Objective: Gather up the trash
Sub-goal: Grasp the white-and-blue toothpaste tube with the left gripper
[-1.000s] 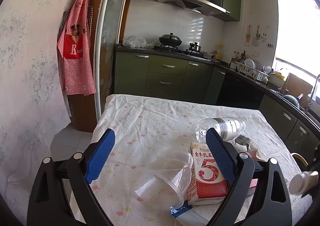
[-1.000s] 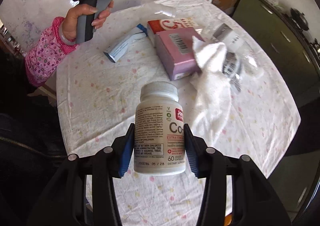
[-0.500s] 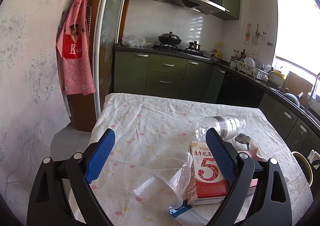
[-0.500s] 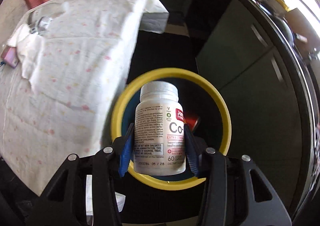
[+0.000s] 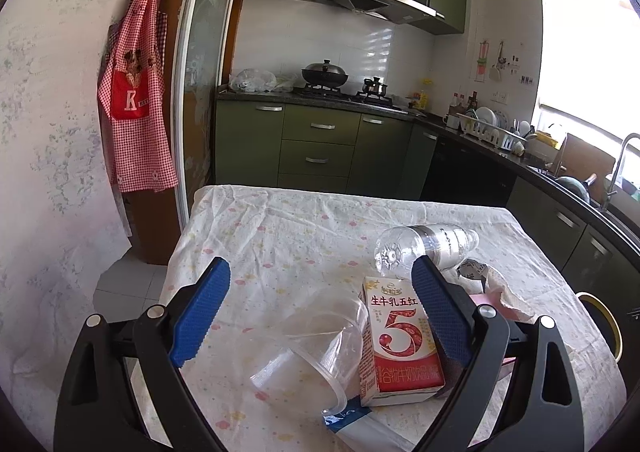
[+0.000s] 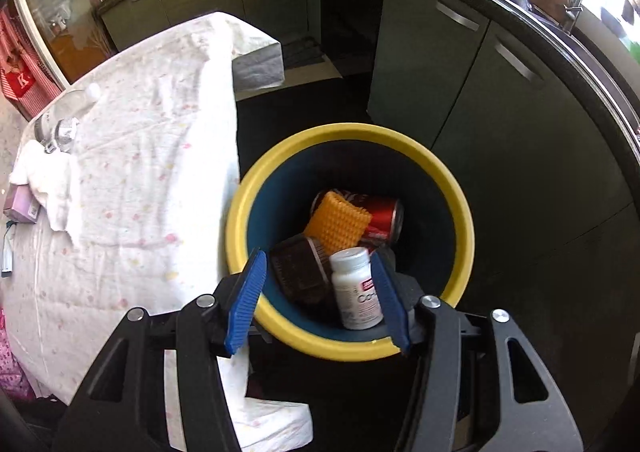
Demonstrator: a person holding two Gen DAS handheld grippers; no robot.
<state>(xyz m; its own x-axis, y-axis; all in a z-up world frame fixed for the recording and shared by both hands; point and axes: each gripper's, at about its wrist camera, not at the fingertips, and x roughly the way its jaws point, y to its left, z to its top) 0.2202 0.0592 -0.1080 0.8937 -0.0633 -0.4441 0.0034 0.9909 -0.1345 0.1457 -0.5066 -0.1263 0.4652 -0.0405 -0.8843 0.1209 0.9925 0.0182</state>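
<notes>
My right gripper [image 6: 318, 298] is open above a yellow-rimmed blue bin [image 6: 452, 187]. A white pill bottle [image 6: 356, 288] lies inside the bin, free of my fingers, beside a red can [image 6: 380, 217], an orange mesh piece [image 6: 338, 221] and a dark brown cup [image 6: 298, 270]. My left gripper [image 5: 320, 312] is open and empty above the table. Below it lie a clear plastic cup [image 5: 316, 348], a red-and-white milk carton [image 5: 398, 336] and a clear plastic bottle [image 5: 430, 246].
The bin stands on the dark floor between the clothed table [image 6: 132, 155] and green cabinets [image 6: 480, 91]. A white tissue [image 6: 44, 179], a pink box [image 6: 20, 205] and a blue-and-white box [image 5: 360, 424] lie on the table. The bin rim [image 5: 604, 320] shows past the table's right edge.
My right gripper opened over the bin and the pill bottle dropped in. One second ago it held the bottle over the table. My left gripper stayed nearly still.
</notes>
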